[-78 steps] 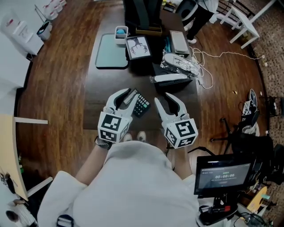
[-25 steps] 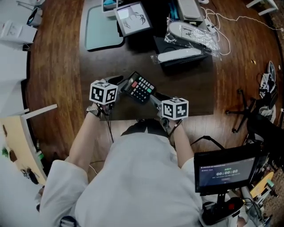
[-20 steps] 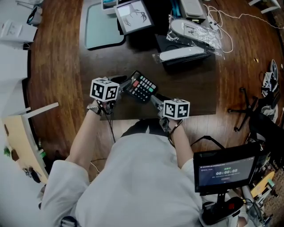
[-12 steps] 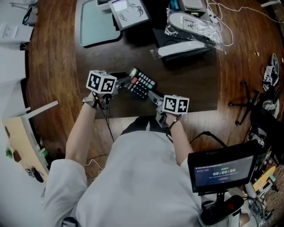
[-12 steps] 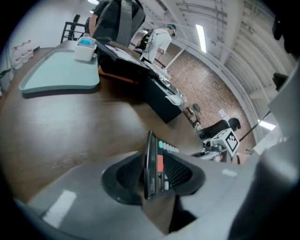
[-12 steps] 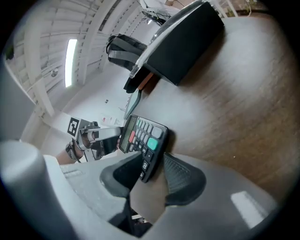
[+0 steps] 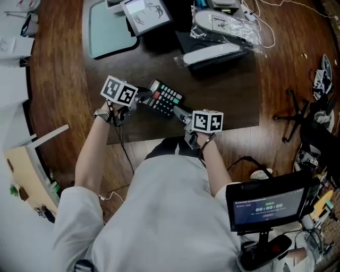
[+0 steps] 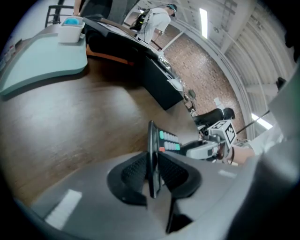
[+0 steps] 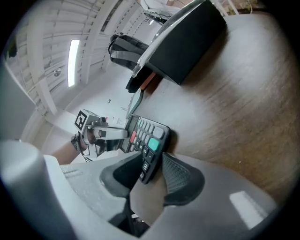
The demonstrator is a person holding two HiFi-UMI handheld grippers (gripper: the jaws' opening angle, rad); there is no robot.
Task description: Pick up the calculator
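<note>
The black calculator (image 7: 166, 99), with grey, red and teal keys, hangs tilted just above the dark table mat (image 7: 234, 101), held between my two grippers. My left gripper (image 7: 144, 96) takes its left end. In the left gripper view the calculator (image 8: 152, 150) stands edge-on between the pads of the left gripper (image 8: 153, 165), whose jaws are closing and touch both its faces. My right gripper (image 7: 179, 112) holds the other end. In the right gripper view the calculator (image 9: 149, 140) sits keys-up in the right gripper (image 9: 147, 168), one pad against its back.
A teal tray (image 7: 103, 32) and a framed picture (image 7: 144, 13) lie at the far left of the table. A black box (image 7: 212, 50) with white devices in plastic wrap stands at the far right. A monitor (image 7: 265, 204) stands by the person's right side.
Three seconds ago the calculator lay on the mat by my open left gripper. Over the last second both grippers hold it between them, and the left jaws have drawn in on its end.
</note>
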